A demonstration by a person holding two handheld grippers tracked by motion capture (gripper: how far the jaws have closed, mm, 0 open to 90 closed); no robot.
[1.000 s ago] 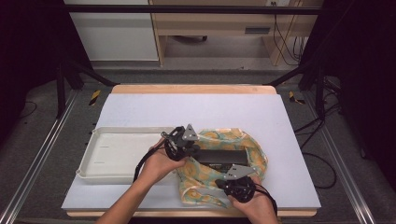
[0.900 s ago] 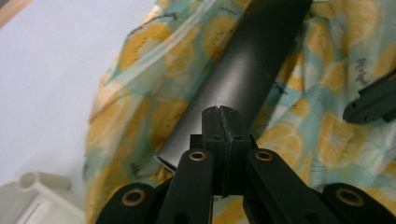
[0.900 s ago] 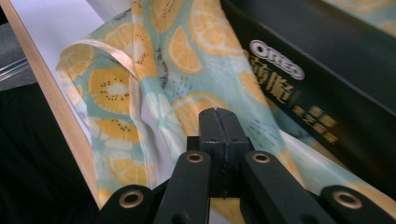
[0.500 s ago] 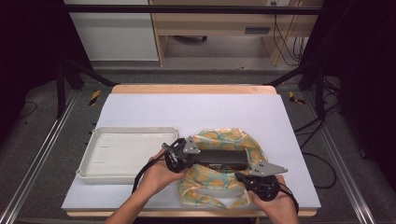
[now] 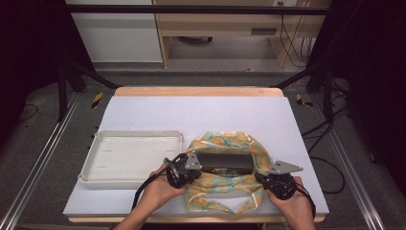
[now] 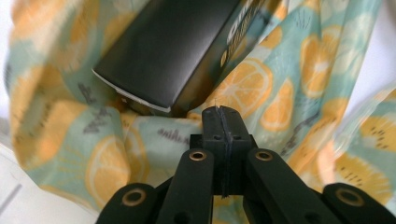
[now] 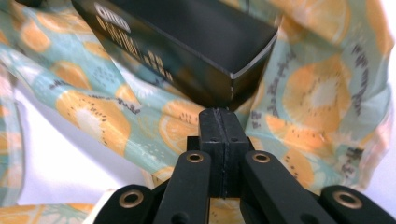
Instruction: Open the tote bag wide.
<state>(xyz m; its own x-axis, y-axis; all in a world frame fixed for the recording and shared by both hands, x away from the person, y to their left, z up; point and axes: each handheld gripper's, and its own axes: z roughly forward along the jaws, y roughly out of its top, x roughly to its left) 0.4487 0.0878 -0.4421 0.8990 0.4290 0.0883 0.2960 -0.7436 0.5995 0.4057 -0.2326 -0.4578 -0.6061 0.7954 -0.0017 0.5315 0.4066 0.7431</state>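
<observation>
A long black box [image 5: 225,164] with gold lettering lies on a crumpled cloth [image 5: 225,191] printed with orange slices on pale green. My left gripper [image 5: 197,167] is at the box's left end, jaws shut, tips just short of the box corner [image 6: 154,100] over the cloth [image 6: 116,154]. My right gripper [image 5: 262,175] is at the box's right end, jaws also shut, tips close under the box's end face [image 7: 219,88] with cloth [image 7: 317,93] beneath. In both gripper views I see no cloth pinched between the left gripper's [image 6: 222,112] or the right gripper's [image 7: 218,113] pads.
A shallow white tray [image 5: 131,155] stands empty just left of the cloth. The white table top [image 5: 201,112] stretches bare behind the cloth. Cables trail off the table's right side, and metal frame rails run along both sides.
My left gripper has come down and toward the near edge to the box's left end. My right gripper has slid rightward from the cloth's front to the box's right end.
</observation>
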